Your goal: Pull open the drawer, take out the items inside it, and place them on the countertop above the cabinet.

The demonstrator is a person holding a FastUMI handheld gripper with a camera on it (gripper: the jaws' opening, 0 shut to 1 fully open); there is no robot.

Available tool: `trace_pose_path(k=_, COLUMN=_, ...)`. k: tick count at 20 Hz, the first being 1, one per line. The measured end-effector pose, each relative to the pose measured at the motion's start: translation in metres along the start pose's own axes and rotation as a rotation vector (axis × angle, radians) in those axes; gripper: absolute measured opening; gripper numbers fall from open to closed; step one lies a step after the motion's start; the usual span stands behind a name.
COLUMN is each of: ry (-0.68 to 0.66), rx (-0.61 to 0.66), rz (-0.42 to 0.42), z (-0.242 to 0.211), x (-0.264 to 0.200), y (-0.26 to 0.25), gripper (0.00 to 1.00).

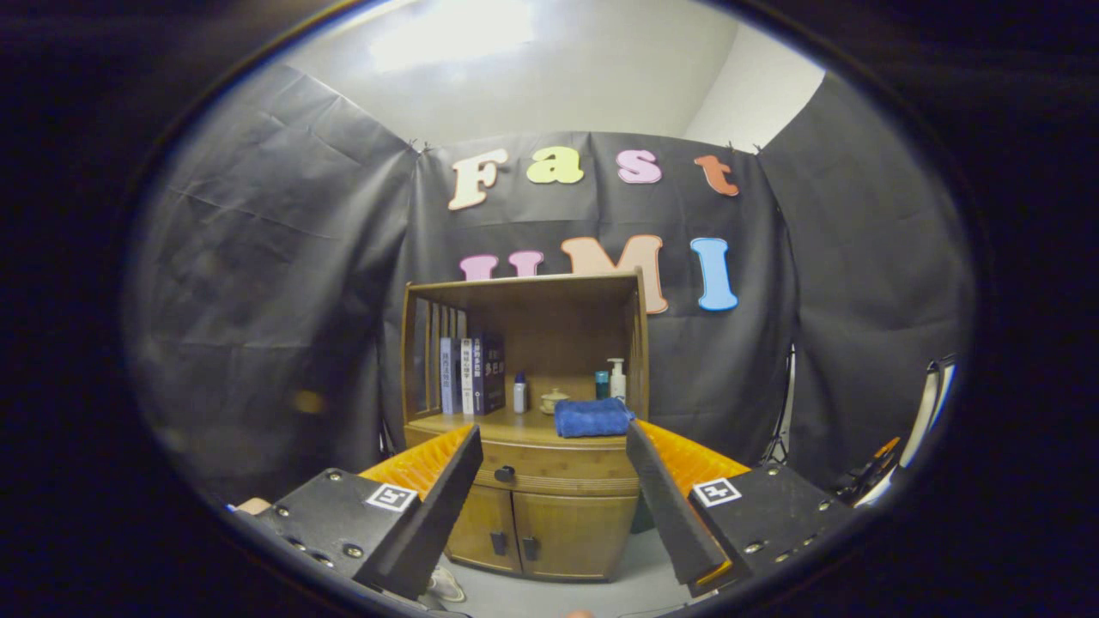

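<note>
Wooden brown cabinet (549, 481) stands ahead of our tool (549, 468), whose fingers are spread apart, empty. Its drawer (558, 472) with a dark knob (505, 473) sits closed; a folded blue towel (592, 418) rests on the worktop (481, 424).

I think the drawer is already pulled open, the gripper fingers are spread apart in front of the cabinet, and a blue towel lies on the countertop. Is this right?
Not quite: the drawer is shut, its front flush with the cabinet and its knob untouched, as the gripper view shows. The rest holds: the gripper has its fingers spread apart in front of the cabinet, and a blue towel lies on the countertop.
</note>
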State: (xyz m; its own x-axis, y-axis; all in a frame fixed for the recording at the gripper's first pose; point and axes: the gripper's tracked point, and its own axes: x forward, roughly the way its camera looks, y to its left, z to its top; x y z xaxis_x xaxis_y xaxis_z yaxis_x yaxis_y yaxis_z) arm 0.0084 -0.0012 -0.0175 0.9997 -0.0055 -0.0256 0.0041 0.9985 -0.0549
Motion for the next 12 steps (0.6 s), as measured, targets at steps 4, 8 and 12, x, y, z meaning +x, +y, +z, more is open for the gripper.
trace_pose_path(k=4, ry=0.039, rx=0.015, rz=0.009, z=-0.016, x=0.025, y=0.005, gripper=1.00)
trace_pose_path(k=8, ry=0.074, rx=0.022, rz=0.049, z=-0.044, x=0.074, y=0.033, gripper=1.00)
trace_pose_path(k=12, ry=0.139, rx=-0.005, rz=0.073, z=-0.095, x=0.131, y=0.062, gripper=1.00)
